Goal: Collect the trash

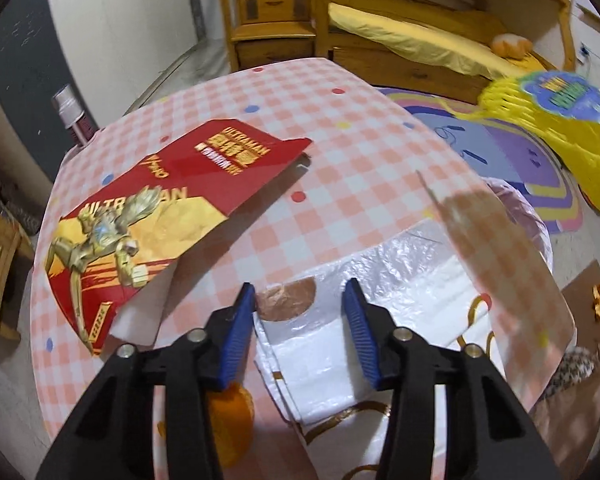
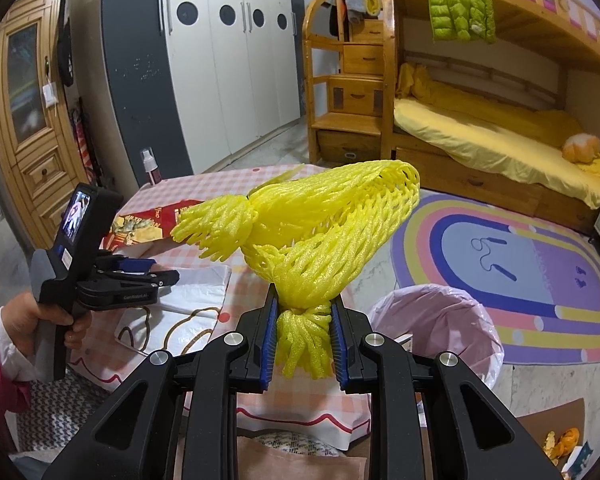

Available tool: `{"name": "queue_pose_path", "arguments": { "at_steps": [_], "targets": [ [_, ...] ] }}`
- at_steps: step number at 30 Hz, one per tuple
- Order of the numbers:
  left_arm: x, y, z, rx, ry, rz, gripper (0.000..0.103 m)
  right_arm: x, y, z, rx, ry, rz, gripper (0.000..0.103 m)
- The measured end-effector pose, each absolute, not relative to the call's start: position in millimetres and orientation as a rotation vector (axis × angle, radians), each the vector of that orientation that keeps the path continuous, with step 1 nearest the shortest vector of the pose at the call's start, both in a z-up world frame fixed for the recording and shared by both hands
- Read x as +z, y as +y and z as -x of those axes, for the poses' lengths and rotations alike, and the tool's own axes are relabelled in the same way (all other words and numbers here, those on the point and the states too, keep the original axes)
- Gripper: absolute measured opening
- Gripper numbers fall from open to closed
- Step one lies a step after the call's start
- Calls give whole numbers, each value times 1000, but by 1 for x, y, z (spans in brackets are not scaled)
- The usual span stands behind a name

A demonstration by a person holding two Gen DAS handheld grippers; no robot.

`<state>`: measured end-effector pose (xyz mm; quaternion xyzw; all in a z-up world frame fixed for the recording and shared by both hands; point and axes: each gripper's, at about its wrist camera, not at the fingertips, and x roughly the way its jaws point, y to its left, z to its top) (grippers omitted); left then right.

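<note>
My right gripper (image 2: 304,320) is shut on a yellow foam fruit net (image 2: 320,224) and holds it up in the air beside the table; the net also shows at the right edge of the left wrist view (image 1: 548,120). My left gripper (image 1: 300,300) is open, low over a white plastic bag (image 1: 340,344) with brown print that lies on the checked table (image 1: 340,140). It also shows in the right wrist view (image 2: 152,272) over the same bag (image 2: 196,296). A red Ultraman carton (image 1: 172,208) lies flattened on the table's left.
A bin with a pink liner (image 2: 436,328) stands on the floor right of the table, below the net. An orange peel (image 1: 228,412) lies under my left gripper. A spray bottle (image 2: 150,168) stands beyond the table. A rainbow rug (image 2: 520,272) and bunk bed (image 2: 480,140) are behind.
</note>
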<state>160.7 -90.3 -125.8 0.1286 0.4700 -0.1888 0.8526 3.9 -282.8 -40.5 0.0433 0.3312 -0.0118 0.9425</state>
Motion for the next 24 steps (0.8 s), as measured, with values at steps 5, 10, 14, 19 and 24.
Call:
{"name": "queue_pose_path", "arguments": {
  "at_steps": [5, 10, 14, 19, 24],
  "targets": [
    [-126, -104, -141, -420, 942, -354, 1, -39, -282, -4, -24, 680, -88, 24],
    [-100, -96, -135, -361, 847, -220, 1, -33, -280, 2, -32, 657, -76, 24],
    [-68, -90, -119, -276, 697, -204, 1, -29, -281, 9, -41, 640, -75, 24],
    [-68, -106, -78, -281, 579, -314, 1, -27, -278, 16, -40, 635, -70, 24],
    [-109, -114, -75, -361, 775, -313, 34, -23, -278, 21, -43, 632, -64, 24]
  ]
}}
